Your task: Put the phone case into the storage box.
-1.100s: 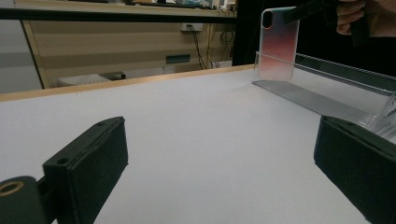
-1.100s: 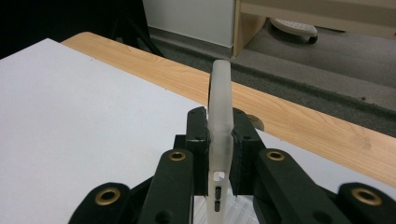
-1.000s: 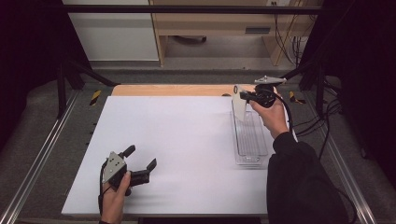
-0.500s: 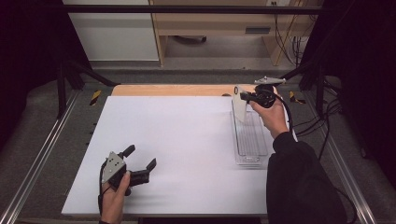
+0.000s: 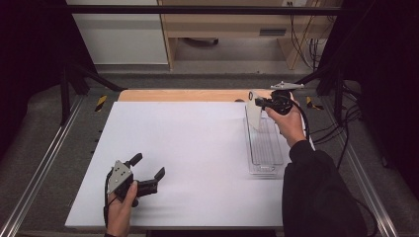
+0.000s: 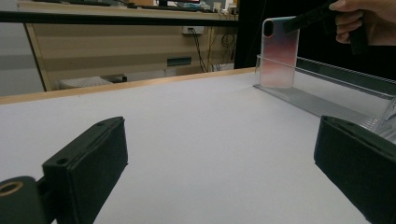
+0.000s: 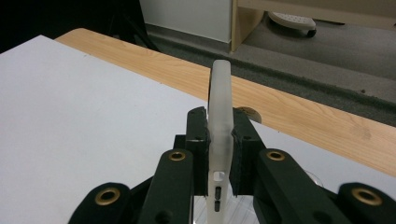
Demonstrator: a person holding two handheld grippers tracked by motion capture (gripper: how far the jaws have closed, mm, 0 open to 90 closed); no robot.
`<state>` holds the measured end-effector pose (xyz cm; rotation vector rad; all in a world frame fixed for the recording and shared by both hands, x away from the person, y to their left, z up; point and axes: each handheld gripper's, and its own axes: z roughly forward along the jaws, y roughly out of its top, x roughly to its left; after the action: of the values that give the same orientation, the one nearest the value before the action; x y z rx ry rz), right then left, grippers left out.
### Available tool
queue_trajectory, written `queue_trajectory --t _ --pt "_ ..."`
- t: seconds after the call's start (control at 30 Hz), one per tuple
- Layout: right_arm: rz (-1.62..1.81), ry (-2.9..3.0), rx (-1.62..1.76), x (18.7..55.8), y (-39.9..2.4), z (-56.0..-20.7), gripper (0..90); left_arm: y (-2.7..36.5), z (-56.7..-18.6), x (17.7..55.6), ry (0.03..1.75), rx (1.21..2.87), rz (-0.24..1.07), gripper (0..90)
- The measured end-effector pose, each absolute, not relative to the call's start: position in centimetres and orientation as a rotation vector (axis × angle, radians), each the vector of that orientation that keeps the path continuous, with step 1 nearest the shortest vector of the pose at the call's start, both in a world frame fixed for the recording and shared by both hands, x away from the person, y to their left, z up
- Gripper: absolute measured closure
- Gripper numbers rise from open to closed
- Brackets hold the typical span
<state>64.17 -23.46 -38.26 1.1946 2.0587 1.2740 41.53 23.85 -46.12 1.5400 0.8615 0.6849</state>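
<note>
A translucent phone case (image 5: 254, 112) hangs upright over the far end of a clear plastic tray (image 5: 265, 165) at the right of the white table (image 5: 197, 148). My right gripper (image 5: 258, 102) is shut on the case's upper edge. In the right gripper view the case (image 7: 220, 126) stands edge-on, pinched between the two black pads of my right gripper (image 7: 220, 140). From the left gripper view the case (image 6: 279, 56) shows above the tray (image 6: 336, 93), with the right gripper (image 6: 308, 18) on its top corner. Low at the table's near left, my left gripper (image 5: 148, 166) is open with nothing between its jaws (image 6: 219, 154).
A wooden strip (image 5: 188, 95) runs along the table's far edge. Metal rails (image 5: 49, 158) flank the table on both sides, and cables (image 5: 346, 118) trail at the far right. A cabinet (image 5: 227, 29) stands beyond the table.
</note>
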Motion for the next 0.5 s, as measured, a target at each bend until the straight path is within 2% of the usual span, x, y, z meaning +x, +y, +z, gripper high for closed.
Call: queue_trajectory --t 0.5 --pt "1.238 2.064 1.212 64.44 -23.60 -38.21 80.5 23.74 -46.17 41.50 0.863 1.546 0.682 2.3"
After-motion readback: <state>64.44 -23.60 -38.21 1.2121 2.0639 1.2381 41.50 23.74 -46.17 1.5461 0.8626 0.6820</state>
